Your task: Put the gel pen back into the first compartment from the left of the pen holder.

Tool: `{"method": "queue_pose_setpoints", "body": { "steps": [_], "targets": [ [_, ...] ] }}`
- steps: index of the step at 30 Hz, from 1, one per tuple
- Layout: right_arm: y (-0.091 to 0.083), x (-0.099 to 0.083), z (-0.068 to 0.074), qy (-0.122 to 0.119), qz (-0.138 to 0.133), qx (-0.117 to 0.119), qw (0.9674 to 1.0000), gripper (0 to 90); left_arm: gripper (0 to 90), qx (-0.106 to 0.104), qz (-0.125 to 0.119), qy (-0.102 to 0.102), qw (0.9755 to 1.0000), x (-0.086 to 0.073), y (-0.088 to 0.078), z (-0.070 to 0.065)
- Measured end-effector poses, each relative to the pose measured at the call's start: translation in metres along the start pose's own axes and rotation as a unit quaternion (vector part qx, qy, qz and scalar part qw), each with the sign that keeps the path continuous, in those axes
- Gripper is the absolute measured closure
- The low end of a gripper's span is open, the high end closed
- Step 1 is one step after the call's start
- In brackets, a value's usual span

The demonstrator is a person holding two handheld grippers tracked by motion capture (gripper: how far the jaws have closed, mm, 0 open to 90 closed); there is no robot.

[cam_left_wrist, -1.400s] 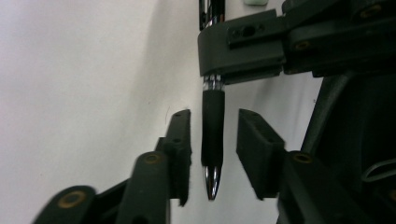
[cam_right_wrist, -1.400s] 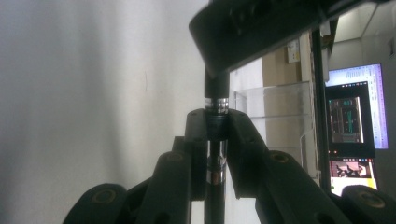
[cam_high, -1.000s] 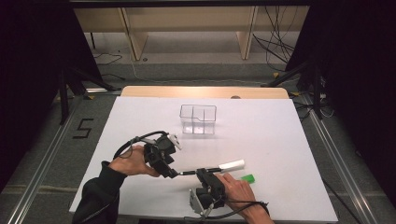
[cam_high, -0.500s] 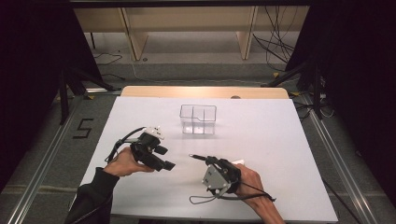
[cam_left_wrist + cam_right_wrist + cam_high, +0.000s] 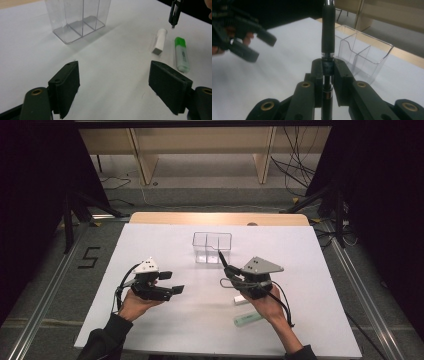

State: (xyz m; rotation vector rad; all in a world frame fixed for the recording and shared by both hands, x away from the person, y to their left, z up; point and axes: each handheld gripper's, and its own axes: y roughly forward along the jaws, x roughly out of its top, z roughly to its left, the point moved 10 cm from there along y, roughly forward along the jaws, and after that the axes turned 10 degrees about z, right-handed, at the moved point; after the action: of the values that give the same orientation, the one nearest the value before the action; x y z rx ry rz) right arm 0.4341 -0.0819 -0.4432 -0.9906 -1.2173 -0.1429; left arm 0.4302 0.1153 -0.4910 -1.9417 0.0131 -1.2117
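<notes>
My right gripper is shut on a black pen, held above the table with its free end pointing at a clear divided box. The pen's tip shows at the top right of the left gripper view. My left gripper hovers low over the white table at the left. Its jaws have just been opening and stand wide with nothing between them. A short white piece and a green highlighter lie beside the right hand.
The white table ends at a wooden strip behind the box. Dark curtains, cables and floor rails surround it. A "5" mark is on the floor at the left. The box compartments hold nothing.
The left gripper has let go of the pen, opened and drawn back to the left. The right gripper has lifted the pen and swung it toward the clear box.
</notes>
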Motion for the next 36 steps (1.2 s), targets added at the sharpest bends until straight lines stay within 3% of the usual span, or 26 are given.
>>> {"method": "queue_pose_setpoints", "body": {
  "steps": [5,12,17,24,36],
  "targets": [
    [0.009,0.009,-0.013,0.051,-0.009,0.019,0.9984,79.8,20.7,0.012,-0.012,0.006,0.9998,-0.004,0.0,-0.002],
    [0.026,0.022,-0.027,0.091,-0.008,0.026,0.9954,79.8,18.6,0.022,-0.034,-0.001,0.9992,-0.013,-0.002,-0.006],
    [0.034,0.036,-0.031,0.101,-0.016,0.027,0.9944,79.8,17.1,0.021,-0.029,-0.011,0.9993,-0.022,-0.002,-0.008],
    [0.046,0.057,-0.038,0.13,-0.026,0.034,0.9906,79.8,15.9,0.02,-0.028,0.002,0.9994,-0.026,-0.003,-0.016],
    [0.069,0.086,-0.046,0.15,-0.034,0.031,0.9876,79.7,15.7,0.025,-0.022,0.014,0.9994,-0.031,-0.002,-0.022]
  ]
}}
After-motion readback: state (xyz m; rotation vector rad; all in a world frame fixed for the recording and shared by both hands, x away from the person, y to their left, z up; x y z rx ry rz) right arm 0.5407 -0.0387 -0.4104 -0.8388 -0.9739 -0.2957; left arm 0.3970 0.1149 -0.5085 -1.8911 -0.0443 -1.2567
